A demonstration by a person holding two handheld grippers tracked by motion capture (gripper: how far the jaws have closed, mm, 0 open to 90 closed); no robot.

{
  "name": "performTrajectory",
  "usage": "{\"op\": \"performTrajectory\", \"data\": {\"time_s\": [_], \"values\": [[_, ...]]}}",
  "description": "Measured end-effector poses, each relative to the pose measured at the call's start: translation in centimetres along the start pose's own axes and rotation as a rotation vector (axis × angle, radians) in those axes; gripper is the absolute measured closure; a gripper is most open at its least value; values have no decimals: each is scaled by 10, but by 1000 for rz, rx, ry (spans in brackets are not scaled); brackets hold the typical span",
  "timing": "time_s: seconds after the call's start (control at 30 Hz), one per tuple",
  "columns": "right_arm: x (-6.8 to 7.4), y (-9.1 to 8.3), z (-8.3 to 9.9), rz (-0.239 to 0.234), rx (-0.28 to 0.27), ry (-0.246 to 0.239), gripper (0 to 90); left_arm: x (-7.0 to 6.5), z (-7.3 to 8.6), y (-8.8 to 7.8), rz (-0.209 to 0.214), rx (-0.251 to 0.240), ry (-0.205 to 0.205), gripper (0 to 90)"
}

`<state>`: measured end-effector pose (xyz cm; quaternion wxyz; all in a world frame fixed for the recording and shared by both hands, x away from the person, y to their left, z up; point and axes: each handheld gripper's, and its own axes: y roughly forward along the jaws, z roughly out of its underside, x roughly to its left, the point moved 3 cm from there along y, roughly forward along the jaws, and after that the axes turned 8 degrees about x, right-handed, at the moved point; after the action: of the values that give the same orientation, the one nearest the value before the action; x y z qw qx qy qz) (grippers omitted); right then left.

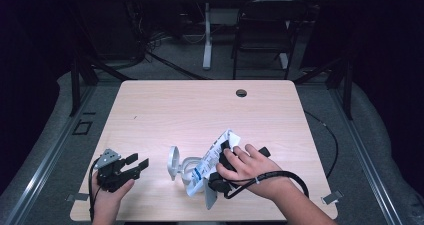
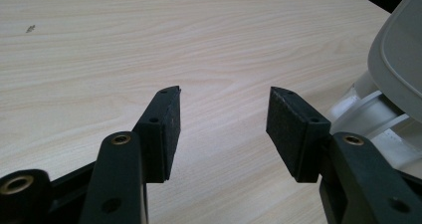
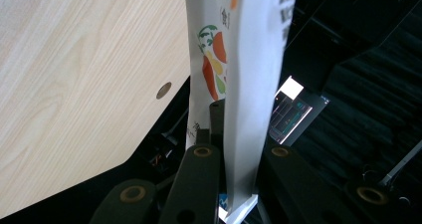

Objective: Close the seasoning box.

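the right gripper (image 1: 226, 155) is clamped on a white printed pouch (image 1: 212, 162), its jaws pressed flat against the pouch's thin edge. in the right gripper view the pouch (image 3: 234, 84) rises straight up between the two black jaws, showing a drawing of red and yellow vegetables on one face and dark print on the other. the right hand (image 1: 250, 166) grips the tool from above, near the front edge of the table (image 1: 200, 110), with a black cable looping off behind the wrist.

the pouch stands tilted, its upper end pointing away from the person and its lower end down by a white container (image 1: 187, 169) with an open round lid (image 1: 173, 161). pouch and container look to be touching there, though the contact itself is hard to make out.

the left gripper (image 1: 135, 166) sits at the table's front left, well apart from the pouch, its jaws spread wide with nothing between them. in the left gripper view its pads (image 2: 166, 129) hover over bare wood, with the container (image 2: 383, 109) just to the right.
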<state>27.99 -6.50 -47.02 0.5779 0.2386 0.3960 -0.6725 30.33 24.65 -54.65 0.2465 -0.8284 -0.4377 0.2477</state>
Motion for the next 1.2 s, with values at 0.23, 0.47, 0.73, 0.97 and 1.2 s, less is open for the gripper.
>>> {"op": "performTrajectory", "data": {"time_s": [0.23, 0.47, 0.73, 0.97, 1.2], "values": [[4, -1, 0, -43, -25, 49, 887, 0, 0, 0, 2, 13, 5, 478], [7, 1, 1, -65, -38, 98, 888, 0, 0, 1, 2, 9, 3, 478], [10, 3, 2, -119, -51, 179, 888, 0, 1, 1, 3, 16, 1, 478], [12, 5, 3, -160, -68, 235, 888, 0, 1, 3, 6, 12, -2, 478], [15, 5, 4, -208, -86, 309, 888, 0, 2, 2, 0, 8, -4, 478]]}}
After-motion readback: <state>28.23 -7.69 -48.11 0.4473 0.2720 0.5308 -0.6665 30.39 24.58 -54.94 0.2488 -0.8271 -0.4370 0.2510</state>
